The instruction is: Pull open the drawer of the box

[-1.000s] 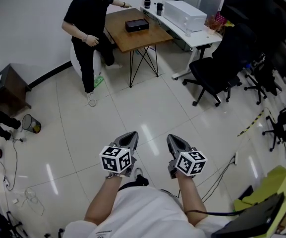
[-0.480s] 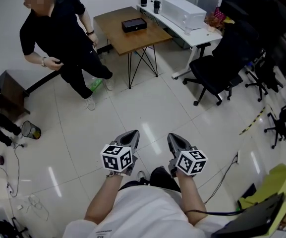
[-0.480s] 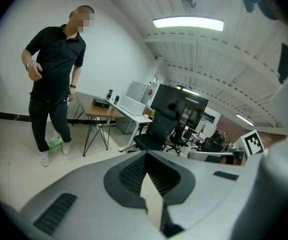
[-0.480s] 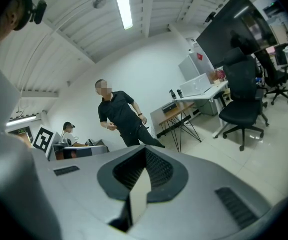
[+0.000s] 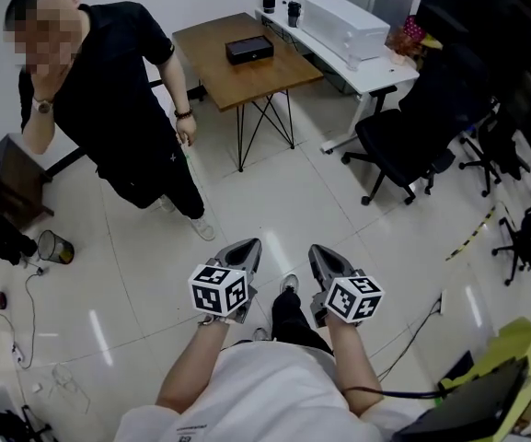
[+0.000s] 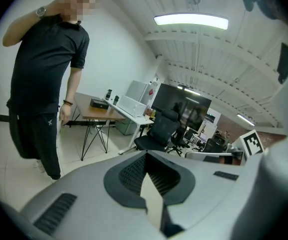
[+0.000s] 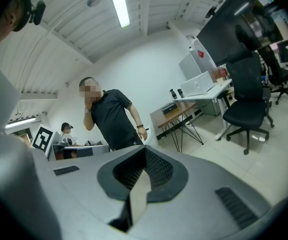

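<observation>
The black box [image 5: 249,49] lies on a wooden table [image 5: 288,70] at the far side of the room; its drawer cannot be made out from here. The box also shows small in the left gripper view [image 6: 99,103] and in the right gripper view [image 7: 169,107]. My left gripper [image 5: 245,250] and right gripper [image 5: 320,252] are held side by side over the floor, far from the table. Both point toward it. Each has its jaws closed together with nothing between them, as seen on the left gripper [image 6: 144,156] and the right gripper [image 7: 144,152].
A person in black [image 5: 109,109] stands between me and the table's left side. A white desk [image 5: 380,70] carries a white appliance [image 5: 340,28]. A black office chair [image 5: 403,136] stands to the right. A small bin [image 5: 55,247] and cables lie at the left.
The person in black has walked away from the table toward me and raised a hand to the face. My grippers have stayed about where they were.
</observation>
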Demonstrator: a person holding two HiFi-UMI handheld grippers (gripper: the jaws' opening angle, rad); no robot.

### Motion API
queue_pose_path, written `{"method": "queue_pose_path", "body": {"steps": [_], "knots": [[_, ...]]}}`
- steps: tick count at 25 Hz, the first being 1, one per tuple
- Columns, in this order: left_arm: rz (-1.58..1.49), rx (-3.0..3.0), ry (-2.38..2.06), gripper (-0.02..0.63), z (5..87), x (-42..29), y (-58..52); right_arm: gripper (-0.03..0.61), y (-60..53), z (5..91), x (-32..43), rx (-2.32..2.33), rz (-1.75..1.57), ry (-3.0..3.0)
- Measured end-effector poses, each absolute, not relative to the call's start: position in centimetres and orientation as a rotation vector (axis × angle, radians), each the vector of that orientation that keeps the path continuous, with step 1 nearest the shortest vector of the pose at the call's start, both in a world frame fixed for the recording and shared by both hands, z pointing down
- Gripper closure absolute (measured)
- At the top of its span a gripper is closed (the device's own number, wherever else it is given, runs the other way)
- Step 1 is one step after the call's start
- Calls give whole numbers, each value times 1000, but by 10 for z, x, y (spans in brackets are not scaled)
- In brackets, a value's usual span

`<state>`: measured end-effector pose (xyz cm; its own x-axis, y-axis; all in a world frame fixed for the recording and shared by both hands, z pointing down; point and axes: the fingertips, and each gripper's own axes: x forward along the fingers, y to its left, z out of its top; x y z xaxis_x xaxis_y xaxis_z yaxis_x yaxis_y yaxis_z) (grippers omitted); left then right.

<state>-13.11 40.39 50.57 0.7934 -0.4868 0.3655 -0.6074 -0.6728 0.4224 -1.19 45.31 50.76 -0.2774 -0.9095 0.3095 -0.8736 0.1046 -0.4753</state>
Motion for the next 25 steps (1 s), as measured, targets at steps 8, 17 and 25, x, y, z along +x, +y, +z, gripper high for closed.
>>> {"method": "queue_pose_path", "body": {"steps": [8, 17, 25], "knots": [[303, 2445, -812, 612, 501, -90, 345, 592, 392, 501, 26, -1838, -916, 2306], [287, 2425, -875, 612, 496, -53, 277, 592, 318, 494, 65, -1785, -905, 2373], [270, 2416, -930, 612, 492, -29, 232, 592, 266, 490, 91, -1731, -891, 2418]]}}
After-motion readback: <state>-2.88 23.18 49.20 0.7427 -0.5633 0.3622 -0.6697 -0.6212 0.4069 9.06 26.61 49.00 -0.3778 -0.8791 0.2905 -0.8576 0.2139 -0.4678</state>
